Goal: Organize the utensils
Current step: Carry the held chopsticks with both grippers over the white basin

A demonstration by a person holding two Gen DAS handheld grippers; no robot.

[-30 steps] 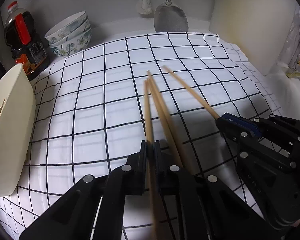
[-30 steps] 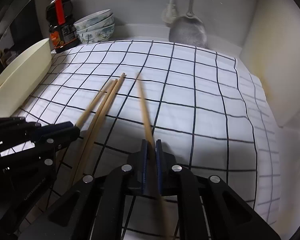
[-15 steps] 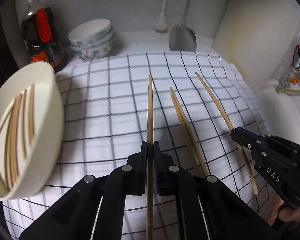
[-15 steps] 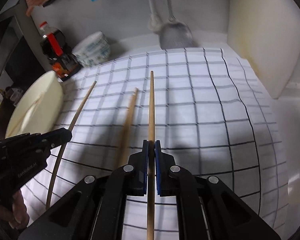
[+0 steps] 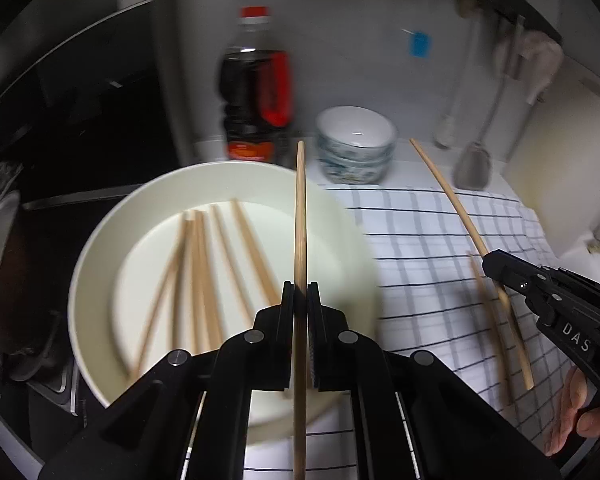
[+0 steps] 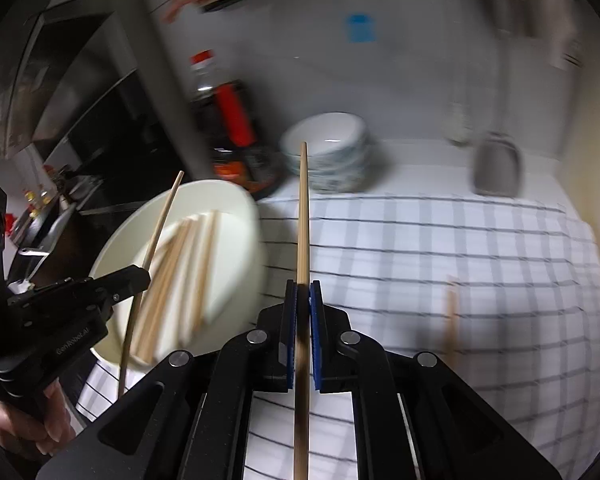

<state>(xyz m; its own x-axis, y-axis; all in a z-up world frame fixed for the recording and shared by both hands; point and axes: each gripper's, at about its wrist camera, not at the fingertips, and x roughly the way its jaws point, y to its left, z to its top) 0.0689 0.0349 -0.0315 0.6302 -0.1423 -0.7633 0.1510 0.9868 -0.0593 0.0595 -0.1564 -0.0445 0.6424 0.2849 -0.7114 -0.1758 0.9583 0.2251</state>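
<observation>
Since a second ago, when both lay on the checked cloth (image 5: 440, 248), one chopstick (image 5: 300, 216) is clamped in the left gripper (image 5: 300, 300) and another chopstick (image 6: 303, 216) in the right gripper (image 6: 303, 300); both are now carried raised at the cream bowl (image 5: 100, 240), ready for depositing.

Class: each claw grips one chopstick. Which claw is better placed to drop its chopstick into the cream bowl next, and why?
Left. The left claw holds its chopstick directly over the cream bowl; the right claw sits over the checked cloth beside it.

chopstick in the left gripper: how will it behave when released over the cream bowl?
The chopstick looks stiff: held only mid-length by the left gripper, it stays straight. Thin and wooden, probably light. Narrow, so it may slide among those in the cream bowl.
</observation>
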